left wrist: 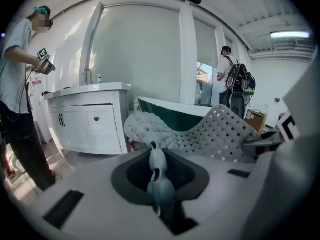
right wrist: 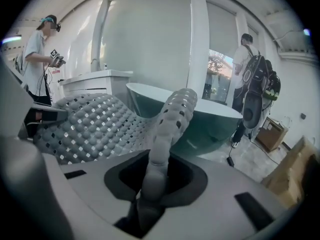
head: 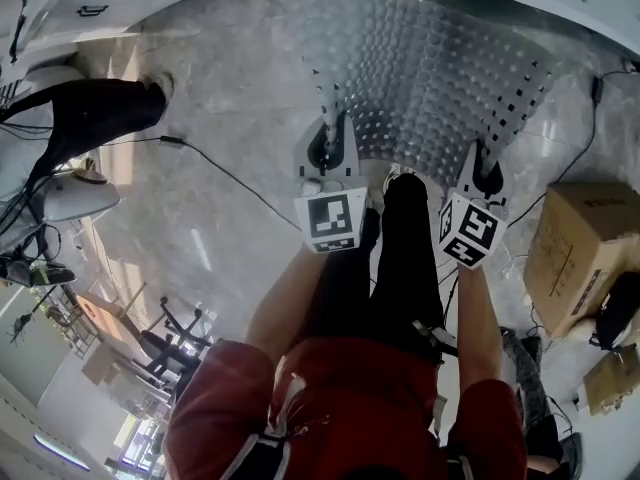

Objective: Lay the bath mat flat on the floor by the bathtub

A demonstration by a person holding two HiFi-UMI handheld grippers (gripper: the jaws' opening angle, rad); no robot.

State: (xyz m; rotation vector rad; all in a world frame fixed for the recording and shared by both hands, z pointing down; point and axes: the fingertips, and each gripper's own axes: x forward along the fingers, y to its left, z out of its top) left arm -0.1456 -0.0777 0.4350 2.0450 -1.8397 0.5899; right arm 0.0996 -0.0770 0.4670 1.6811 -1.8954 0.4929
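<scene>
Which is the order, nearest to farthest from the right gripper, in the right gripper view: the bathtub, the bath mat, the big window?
1. bath mat: clamped in the right gripper, rising straight ahead.
2. bathtub: behind the mat, centre to right.
3. big window: behind the bathtub, on the back wall.

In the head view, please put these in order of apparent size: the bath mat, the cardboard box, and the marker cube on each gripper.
1. bath mat
2. cardboard box
3. left marker cube and right marker cube: these look about alike, so they are not ranked.
</scene>
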